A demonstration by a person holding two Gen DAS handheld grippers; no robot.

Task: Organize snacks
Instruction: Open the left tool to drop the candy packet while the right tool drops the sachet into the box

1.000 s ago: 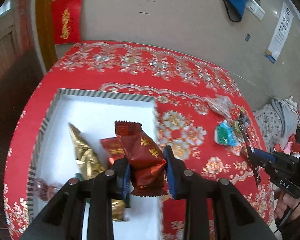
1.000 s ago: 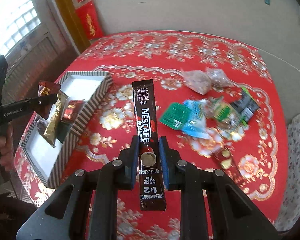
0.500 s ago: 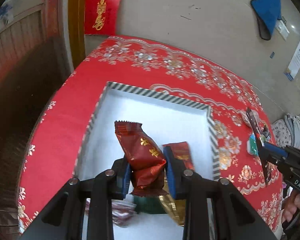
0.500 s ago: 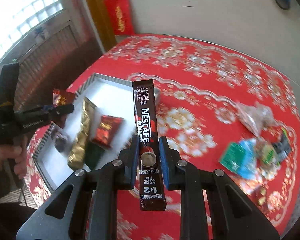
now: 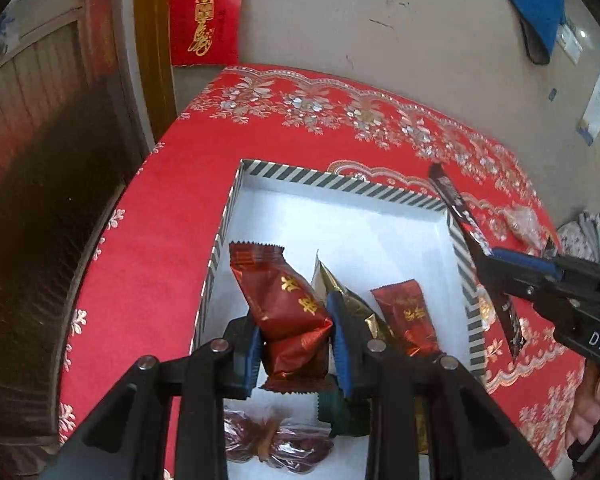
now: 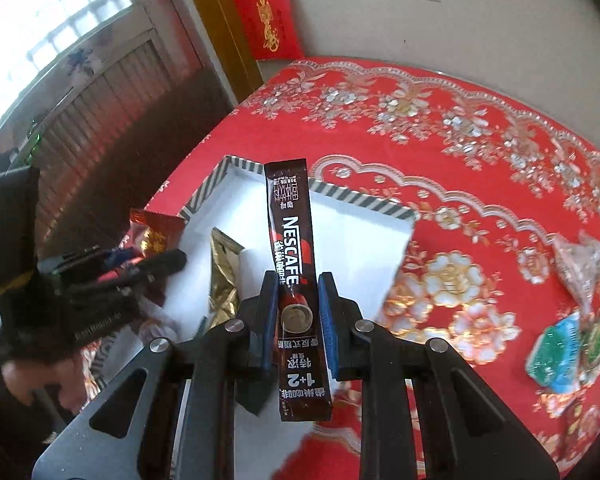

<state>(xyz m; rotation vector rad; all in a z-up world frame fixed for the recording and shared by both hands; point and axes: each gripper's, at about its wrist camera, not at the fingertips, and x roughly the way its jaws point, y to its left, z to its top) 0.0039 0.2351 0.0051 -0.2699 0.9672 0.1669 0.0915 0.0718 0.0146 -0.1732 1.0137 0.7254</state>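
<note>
Step in hand: carrying two items to the striped box point(image 5: 336, 185), one per hand. My left hand-held gripper point(image 5: 296, 348) is clamped narrow on a dark red snack packet point(image 5: 284, 304), which stands up out of the jaws over the near left part of the box. My right hand-held gripper point(image 6: 297, 322) is pinched almost fully closed on a Nescafe coffee stick point(image 6: 290, 248), held upright above the box's right rim; in the left wrist view that stick point(image 5: 460, 216) hangs just over the right wall.

Judgement: both items are over or at the box, neither yet released. Next move calls for lowering the red packet to the white floor beside the others and opening the jaws, then bringing the stick inward past the rim before letting go, so it does not tip outside.

Count inside the box, as far as visible: one gold pouch point(image 5: 340, 292), one small red packet point(image 5: 408, 316), one dark green packet point(image 5: 342, 416), one clear-wrapped reddish sweet point(image 5: 276, 440). On the red tabletop point(image 6: 480, 128), far right: one clear bag point(image 6: 580, 264) and a small heap of green and blue wrappers point(image 6: 560, 352), number uncertain.
</note>
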